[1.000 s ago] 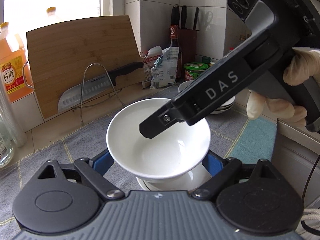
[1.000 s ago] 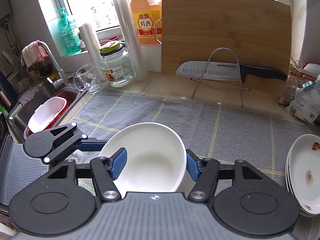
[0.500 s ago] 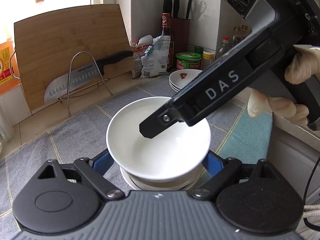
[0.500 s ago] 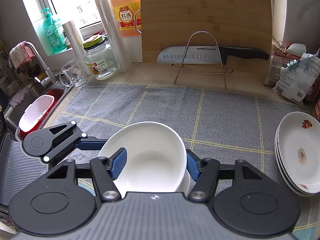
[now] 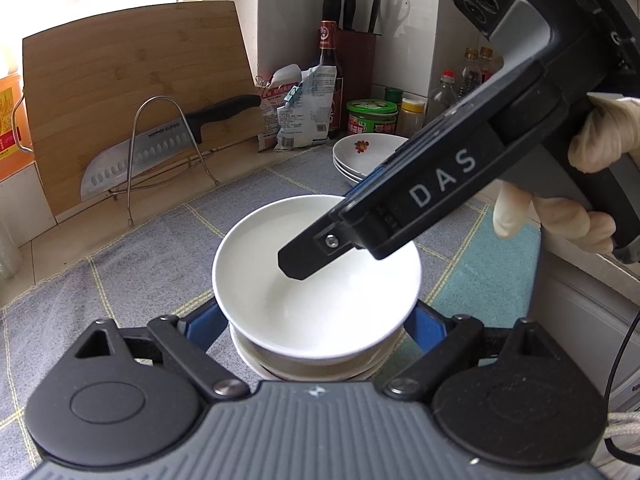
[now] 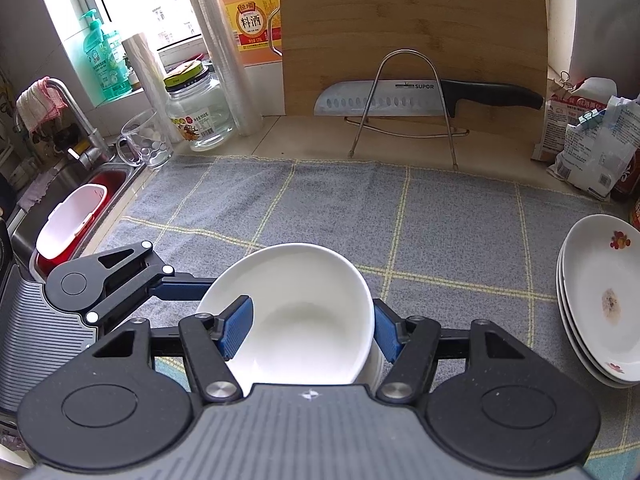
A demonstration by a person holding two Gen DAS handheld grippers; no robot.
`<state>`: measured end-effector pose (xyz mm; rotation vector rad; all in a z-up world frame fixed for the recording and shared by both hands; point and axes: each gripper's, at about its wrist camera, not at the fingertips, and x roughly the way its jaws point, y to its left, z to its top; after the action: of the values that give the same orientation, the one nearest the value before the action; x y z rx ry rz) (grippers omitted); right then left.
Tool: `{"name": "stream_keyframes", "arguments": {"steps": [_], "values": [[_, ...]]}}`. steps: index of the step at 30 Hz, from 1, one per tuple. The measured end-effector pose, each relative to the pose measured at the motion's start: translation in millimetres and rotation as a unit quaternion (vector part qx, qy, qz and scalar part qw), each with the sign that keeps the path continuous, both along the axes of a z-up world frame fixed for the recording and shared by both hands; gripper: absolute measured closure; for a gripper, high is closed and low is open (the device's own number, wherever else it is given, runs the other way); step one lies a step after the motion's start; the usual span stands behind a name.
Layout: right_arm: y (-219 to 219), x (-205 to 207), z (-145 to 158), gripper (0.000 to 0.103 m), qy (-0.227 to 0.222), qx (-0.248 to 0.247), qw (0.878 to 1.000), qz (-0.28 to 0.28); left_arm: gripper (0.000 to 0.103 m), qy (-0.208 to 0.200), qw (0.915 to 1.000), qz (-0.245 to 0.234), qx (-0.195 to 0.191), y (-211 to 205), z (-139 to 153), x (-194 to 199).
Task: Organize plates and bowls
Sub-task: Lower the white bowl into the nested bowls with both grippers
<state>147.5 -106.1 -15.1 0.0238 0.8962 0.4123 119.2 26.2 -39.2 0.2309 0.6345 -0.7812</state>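
A white bowl (image 5: 320,292) sits on top of a stack of white bowls (image 5: 312,368) on the grey mat. My left gripper (image 5: 316,332) straddles the stack low down, its blue pads on either side; whether they press the bowls I cannot tell. My right gripper (image 6: 310,328) has one blue pad inside the top bowl (image 6: 304,316) and one outside, pinching its wall. It also shows in the left wrist view, where its finger (image 5: 312,252) reaches down into the bowl. A stack of flowered plates (image 6: 604,296) lies on the mat to the right.
A bamboo cutting board (image 6: 412,20) and a knife on a wire rack (image 6: 400,96) stand at the back. Food bags (image 6: 588,140), bottles and jars (image 5: 372,116) crowd the corner. A sink with a red-and-white tub (image 6: 72,224) is at the left, by a glass jar (image 6: 198,116).
Both grippers have moved the bowl along the counter and lowered it. It now sits on the bowl stack. The plate stack has come closer in both views.
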Motion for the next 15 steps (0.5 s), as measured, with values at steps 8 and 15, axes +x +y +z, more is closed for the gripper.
{"name": "stream_keyframes", "arguments": {"steps": [8,15], "values": [[-4.6,-2.4,-5.4,0.034,0.007,0.002,1.0,-0.007,0.01,0.002,1.0,-0.006,0.005,-2.6,-1.9,-2.6],[-3.8,-1.4,-7.7,0.034,0.008,0.003,1.0,-0.004,0.01,0.003,0.9999,-0.004,0.01,-3.5,-2.1,-2.0]]}}
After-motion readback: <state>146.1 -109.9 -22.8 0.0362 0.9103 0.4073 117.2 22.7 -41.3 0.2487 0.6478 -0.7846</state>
